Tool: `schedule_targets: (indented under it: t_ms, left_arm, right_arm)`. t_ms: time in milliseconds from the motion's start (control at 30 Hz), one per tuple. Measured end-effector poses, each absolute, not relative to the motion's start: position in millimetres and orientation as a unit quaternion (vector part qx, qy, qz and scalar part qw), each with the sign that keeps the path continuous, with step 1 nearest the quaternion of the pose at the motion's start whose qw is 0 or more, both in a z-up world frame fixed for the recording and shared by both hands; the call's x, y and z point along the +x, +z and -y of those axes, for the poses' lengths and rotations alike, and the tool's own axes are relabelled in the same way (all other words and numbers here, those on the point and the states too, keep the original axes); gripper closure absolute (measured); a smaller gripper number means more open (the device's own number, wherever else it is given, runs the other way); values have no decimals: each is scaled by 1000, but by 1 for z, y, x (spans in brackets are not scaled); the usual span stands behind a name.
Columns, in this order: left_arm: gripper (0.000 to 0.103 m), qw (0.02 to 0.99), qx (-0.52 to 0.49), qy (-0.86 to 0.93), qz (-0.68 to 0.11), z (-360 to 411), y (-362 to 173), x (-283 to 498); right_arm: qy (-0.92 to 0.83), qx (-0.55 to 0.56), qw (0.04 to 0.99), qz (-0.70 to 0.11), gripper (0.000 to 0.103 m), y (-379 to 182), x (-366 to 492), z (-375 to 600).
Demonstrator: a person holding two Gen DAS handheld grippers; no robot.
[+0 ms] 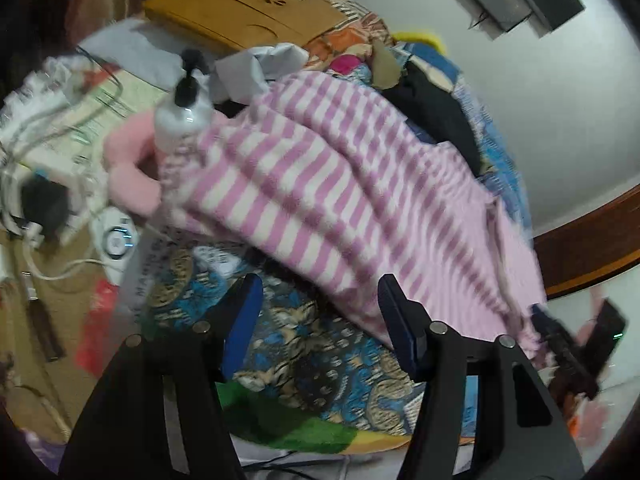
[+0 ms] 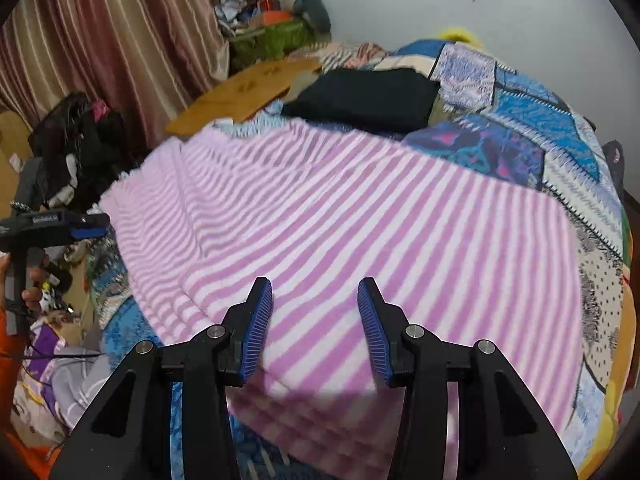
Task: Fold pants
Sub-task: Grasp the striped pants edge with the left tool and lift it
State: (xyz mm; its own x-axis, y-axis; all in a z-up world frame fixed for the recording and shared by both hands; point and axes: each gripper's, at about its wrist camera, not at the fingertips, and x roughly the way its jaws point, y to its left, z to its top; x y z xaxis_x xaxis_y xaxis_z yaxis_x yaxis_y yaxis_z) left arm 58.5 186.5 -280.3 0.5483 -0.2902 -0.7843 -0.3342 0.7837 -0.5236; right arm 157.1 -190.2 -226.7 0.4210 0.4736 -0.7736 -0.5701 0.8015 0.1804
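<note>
Pink-and-white striped fleece pants (image 1: pixel 320 184) lie spread across the patterned bedspread (image 1: pixel 320 360). In the left wrist view my left gripper (image 1: pixel 320 320) stands open over bare bedspread, just short of the pants' near edge, with nothing between its blue pads. In the right wrist view the pants (image 2: pixel 360 220) fill the middle. My right gripper (image 2: pixel 316 328) hovers open above their near part, and the pads do not press on the fabric. A hand (image 2: pixel 32 280) holds the left gripper (image 2: pixel 94 226) beside the pants' left edge.
A white pump bottle (image 1: pixel 180 120) and a pink plush (image 1: pixel 132 176) sit at the pants' far left corner, beside cables and a white charger (image 1: pixel 114 240). A wooden board (image 1: pixel 248 8), a folded black garment (image 2: pixel 360 96) and a patchwork quilt (image 2: pixel 540 120) lie beyond. Striped curtains (image 2: pixel 100 40) hang at the left.
</note>
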Motion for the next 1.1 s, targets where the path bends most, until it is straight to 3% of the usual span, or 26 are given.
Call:
schedule_targets:
  t_ms: [267,533,567,633,733,833,1100]
  left_arm:
    - [44,787,-416,-21,-455,-207,-299,84]
    - [45,804,-385,4,-454,-201,-298,125]
    - [47,810,-370,12,-455,-198,-296,129]
    - [66,824,-329,34,-459,-189,-292,137]
    - [76,834,-294,48,-465,-181,-290,144]
    - [83,847,-263,54,-459,-172,-280,148]
    - [87,901,-144,43,-407,-133,-212,145]
  right_arm:
    - [315,-64,837,-442,57,-228,157,187]
    - [319,-55,836,-444,57,-230,160,188]
    - [319,-53,836,-444,57,-230,160,189]
    - [320,-50,836,-443,57,-230,159,189]
    - [320,-46,837,-442,57,-230,158,190]
    - [320,-40,837,-442,58,-229,158,190]
    - [290,-24,856,-427,58,-213,153,214]
